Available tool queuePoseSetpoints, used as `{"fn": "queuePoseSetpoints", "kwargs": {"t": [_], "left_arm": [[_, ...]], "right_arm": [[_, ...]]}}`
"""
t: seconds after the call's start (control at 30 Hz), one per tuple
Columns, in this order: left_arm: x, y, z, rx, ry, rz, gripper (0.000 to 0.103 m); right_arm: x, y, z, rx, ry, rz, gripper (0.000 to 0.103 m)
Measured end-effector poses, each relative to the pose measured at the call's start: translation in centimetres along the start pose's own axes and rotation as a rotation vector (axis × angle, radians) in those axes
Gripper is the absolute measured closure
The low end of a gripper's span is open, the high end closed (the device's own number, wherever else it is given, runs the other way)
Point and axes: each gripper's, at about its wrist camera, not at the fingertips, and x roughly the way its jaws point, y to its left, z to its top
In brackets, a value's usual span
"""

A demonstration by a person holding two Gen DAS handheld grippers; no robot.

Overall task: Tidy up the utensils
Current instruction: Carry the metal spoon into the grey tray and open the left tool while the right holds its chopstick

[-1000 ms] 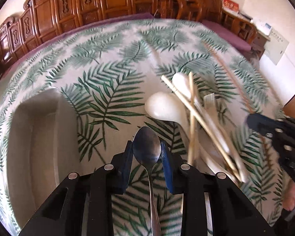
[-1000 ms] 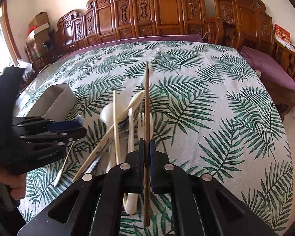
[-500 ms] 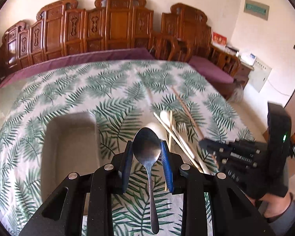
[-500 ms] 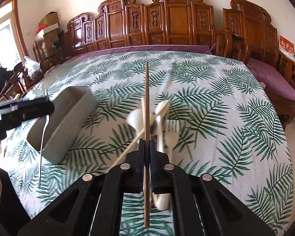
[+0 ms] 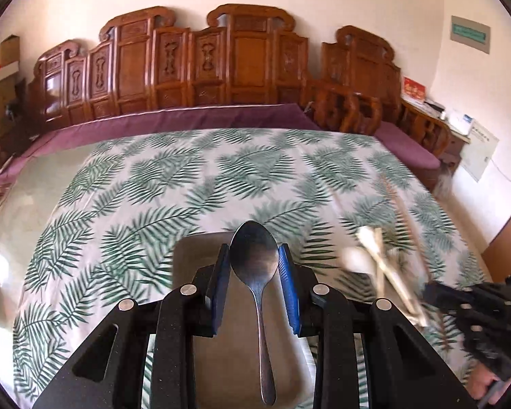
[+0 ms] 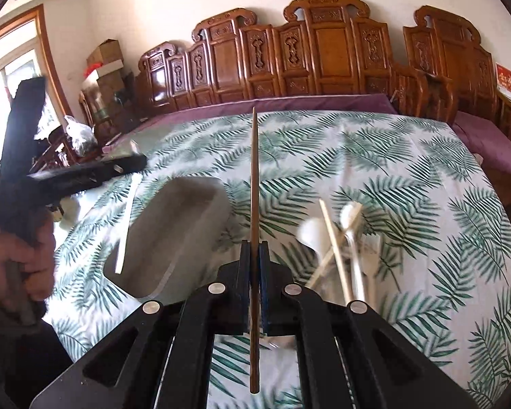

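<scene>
Right now my left gripper (image 5: pixel 254 263) is clamped on the metal spoon (image 5: pixel 255 262), bowl up, above the grey tray (image 6: pixel 173 235) (I see nothing lying in it). My right gripper (image 6: pixel 254 257) is pinched tight on a brown chopstick (image 6: pixel 254 184) just right of the tray. Beyond that lies the heap of white spoons and chopsticks (image 6: pixel 340 238).
</scene>
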Motion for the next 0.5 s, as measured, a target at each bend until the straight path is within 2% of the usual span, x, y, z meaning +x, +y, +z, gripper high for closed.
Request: {"fn": "queuePoseSetpoints", "kwargs": {"t": [0.23, 0.5], "left_arm": [[4.1, 2.1, -2.5, -0.004, 0.106, 0.022, 0.076], [5.9, 2.7, -3.7, -0.021, 0.193, -0.023, 0.076]], "right_arm": [[1.9, 3.2, 0.7, -0.023, 0.008, 0.019, 0.097], [3.4, 4.6, 0.6, -0.016, 0.038, 0.016, 0.097]]}}
